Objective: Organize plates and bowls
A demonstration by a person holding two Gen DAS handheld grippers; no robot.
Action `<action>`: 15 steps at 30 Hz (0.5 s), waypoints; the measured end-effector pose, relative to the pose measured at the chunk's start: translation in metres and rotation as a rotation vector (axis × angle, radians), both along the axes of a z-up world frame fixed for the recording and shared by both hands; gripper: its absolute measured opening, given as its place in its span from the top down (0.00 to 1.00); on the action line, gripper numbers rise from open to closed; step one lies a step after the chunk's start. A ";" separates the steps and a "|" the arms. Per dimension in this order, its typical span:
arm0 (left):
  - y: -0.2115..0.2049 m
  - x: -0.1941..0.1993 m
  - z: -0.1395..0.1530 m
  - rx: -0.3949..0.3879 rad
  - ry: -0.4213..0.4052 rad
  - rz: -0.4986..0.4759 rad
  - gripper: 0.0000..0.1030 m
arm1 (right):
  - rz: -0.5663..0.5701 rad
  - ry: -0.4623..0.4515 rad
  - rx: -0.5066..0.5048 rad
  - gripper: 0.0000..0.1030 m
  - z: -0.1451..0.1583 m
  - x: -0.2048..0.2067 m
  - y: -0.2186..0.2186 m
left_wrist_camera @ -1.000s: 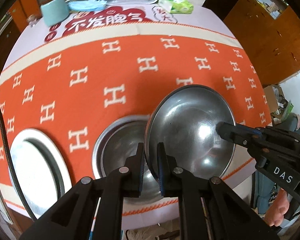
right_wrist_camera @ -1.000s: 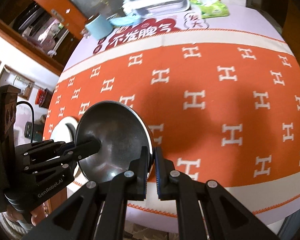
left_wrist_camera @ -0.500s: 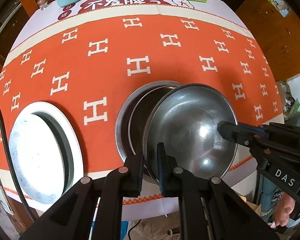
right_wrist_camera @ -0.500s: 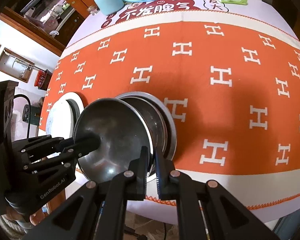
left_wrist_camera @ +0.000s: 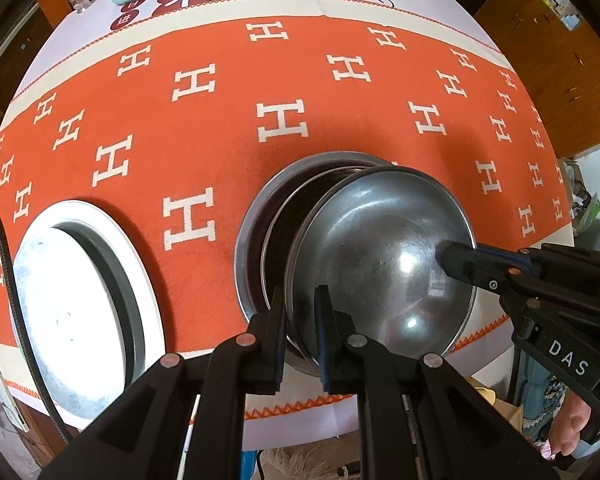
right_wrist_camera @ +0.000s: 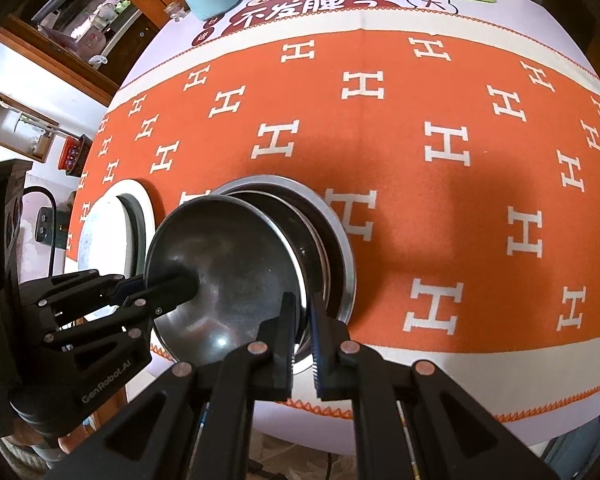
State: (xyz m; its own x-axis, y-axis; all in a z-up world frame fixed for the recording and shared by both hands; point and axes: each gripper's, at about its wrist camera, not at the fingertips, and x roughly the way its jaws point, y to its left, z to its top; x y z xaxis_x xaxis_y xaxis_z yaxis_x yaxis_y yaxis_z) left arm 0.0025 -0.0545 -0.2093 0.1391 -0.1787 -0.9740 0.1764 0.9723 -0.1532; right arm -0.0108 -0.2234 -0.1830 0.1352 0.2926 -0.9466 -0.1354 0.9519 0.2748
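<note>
While both tongs point(left_wrist_camera: 300, 320) point(right_wrist_camera: 302, 328) pinch 1 steel bowl's point(left_wrist_camera: 380, 248) rim, only right view shows cabinet shelves point(right_wrist_camera: 80, 12).

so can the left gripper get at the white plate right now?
Probably not as things stand: the left gripper is shut on the steel bowl's rim, as is the right gripper. The white plate itself lies uncovered beside the bowl stack.

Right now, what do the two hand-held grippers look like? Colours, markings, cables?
Both are matte black linkage frames with silver rivets and blue-edged finger pads. The left hand-held gripper is marked "GenRobot.AI" on its body; the right hand-held gripper is marked "DAS". A black cable runs beside the left.
</note>
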 end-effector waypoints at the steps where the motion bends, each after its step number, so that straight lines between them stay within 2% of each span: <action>1: 0.000 0.001 0.000 -0.001 0.000 0.000 0.91 | -0.001 0.001 -0.001 0.93 -0.001 0.001 0.000; 15: 0.005 0.008 0.002 -0.011 -0.010 0.009 0.85 | 0.031 -0.031 -0.086 0.93 -0.002 0.010 0.011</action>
